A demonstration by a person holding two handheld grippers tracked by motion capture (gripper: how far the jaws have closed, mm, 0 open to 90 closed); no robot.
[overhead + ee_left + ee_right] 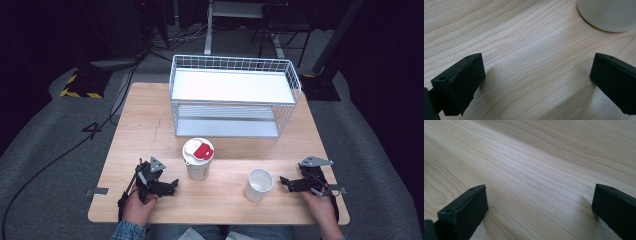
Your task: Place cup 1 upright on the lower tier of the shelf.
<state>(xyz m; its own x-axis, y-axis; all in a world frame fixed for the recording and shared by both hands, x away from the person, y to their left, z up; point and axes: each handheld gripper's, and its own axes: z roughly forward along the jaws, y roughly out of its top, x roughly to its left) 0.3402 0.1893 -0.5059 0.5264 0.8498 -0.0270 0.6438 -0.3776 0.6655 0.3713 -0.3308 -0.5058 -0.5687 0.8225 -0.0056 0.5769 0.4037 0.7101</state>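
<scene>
Landmark: white wire basket with flat shelf (235, 95), at the far half of the pale wooden worktop (150, 125). In front of it, toward its left end: white paper cup with white lid and red tab (198, 159), upright. Further forward and to the right: open white paper cup (258, 184), no lid, upright, well apart from the first. Left gripper (172, 186) just beside the lidded cup, fingers (461, 82) spread wide, holding nothing. Right gripper (284, 181) just beside the open cup, fingers (464, 212) wide, empty. Likely light, thin-walled, crushable; best held mid-wall, gently.
</scene>
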